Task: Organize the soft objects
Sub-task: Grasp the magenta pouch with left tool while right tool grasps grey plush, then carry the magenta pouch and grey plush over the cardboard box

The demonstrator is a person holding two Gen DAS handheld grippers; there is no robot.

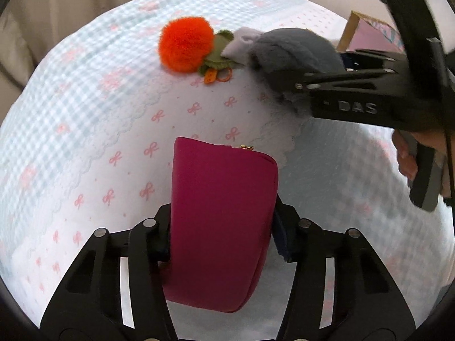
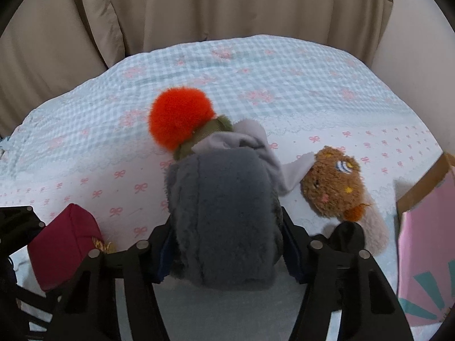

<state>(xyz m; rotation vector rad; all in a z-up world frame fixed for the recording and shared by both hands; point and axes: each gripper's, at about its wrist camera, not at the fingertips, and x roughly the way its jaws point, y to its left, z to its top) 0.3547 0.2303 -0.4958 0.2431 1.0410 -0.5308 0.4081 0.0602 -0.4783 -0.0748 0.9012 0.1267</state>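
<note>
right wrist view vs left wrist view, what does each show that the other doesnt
Only the right wrist view shows the brown bear plush lying right of the grey plush, and the beige curtain in full.

Only the left wrist view shows the person's hand on the right gripper's handle, and the magenta pouch's whole length with its gold zipper pull.

Both show the left gripper with the magenta pouch between its fingers, the right gripper with the grey plush between its fingers, the orange pompom, the bow-print bedspread and the pink paper bag.
</note>
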